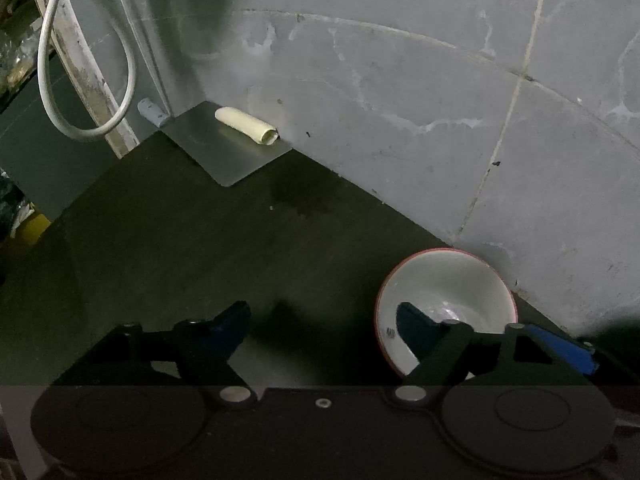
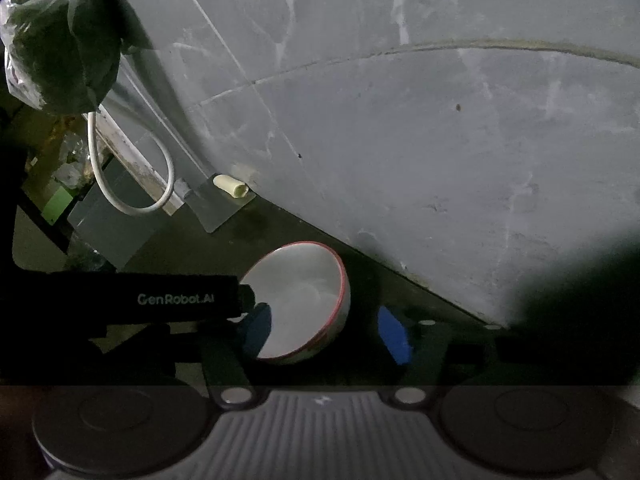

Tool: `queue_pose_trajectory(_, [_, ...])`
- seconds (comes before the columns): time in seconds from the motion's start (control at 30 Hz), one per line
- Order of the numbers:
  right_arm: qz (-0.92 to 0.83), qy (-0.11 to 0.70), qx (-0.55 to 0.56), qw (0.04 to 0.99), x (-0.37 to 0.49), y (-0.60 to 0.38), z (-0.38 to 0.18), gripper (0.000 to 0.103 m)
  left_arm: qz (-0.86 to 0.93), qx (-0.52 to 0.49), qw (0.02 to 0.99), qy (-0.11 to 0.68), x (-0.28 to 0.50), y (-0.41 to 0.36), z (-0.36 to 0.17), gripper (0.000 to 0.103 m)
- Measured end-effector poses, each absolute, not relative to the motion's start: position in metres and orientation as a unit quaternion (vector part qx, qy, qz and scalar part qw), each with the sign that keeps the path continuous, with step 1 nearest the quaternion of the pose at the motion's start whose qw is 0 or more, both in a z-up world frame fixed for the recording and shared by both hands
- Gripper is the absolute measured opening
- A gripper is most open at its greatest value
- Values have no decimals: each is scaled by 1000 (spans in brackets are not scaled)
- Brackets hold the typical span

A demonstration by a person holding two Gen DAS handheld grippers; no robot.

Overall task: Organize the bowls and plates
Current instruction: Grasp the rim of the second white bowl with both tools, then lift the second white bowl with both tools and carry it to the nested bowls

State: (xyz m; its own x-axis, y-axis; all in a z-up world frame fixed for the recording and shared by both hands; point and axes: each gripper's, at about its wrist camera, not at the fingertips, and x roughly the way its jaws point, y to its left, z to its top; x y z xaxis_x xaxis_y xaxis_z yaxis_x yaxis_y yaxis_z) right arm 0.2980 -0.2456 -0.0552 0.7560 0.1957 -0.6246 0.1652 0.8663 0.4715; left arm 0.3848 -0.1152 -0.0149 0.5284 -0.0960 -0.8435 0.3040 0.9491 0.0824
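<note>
right tongs [image 2: 326, 330]: apart, straddling bowl [image 2: 304, 300], grip unclear | left tongs [image 1: 324, 328]: wide, one finger [image 1: 416, 328] inside bowl rim | bowl: on dark counter [image 1: 160, 260], near wall [image 1: 400, 100] | far left: metal sheet [image 1: 224, 148], pale roll [image 1: 246, 125], white cable [image 1: 80, 80]

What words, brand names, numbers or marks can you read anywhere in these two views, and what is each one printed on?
"GenRobot.AI": pale letters on the black body of the left gripper, seen in the right wrist view.
Small dark mark on the inner wall of the bowl, near its red rim, in the left wrist view: too small to read.
Small pale emblem on the ribbed grey housing at the bottom of the right wrist view: not legible.
Nothing else is readable.
</note>
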Motion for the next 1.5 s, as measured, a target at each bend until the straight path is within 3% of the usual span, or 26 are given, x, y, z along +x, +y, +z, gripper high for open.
queue_pose_trajectory(0.1, [8, 355, 257, 899, 301, -246, -58, 54, -117, 101, 864, 479, 388, -114, -18, 72])
queue_pose_trajectory(0.27, [10, 368, 260, 893, 305, -247, -64, 40, -131, 68, 855, 497, 390, -112, -25, 47])
queue_pose_trajectory(0.73, [32, 363, 265, 893, 304, -250, -66, 33, -163, 10, 849, 502, 386, -114, -28, 9])
queue_pose_trajectory(1.2, [75, 367, 232, 898, 304, -249, -67, 27, -176, -7, 864, 472, 362, -100, -31, 9])
queue_pose_trajectory(1.33, [84, 368, 233, 896, 298, -251, -67, 19, -179, -6, 870, 459, 349, -95, -26, 7])
queue_pose_trajectory(1.5, [105, 374, 229, 893, 285, -254, -64, 17, -169, -17, 881, 442, 326, -91, -18, 7])
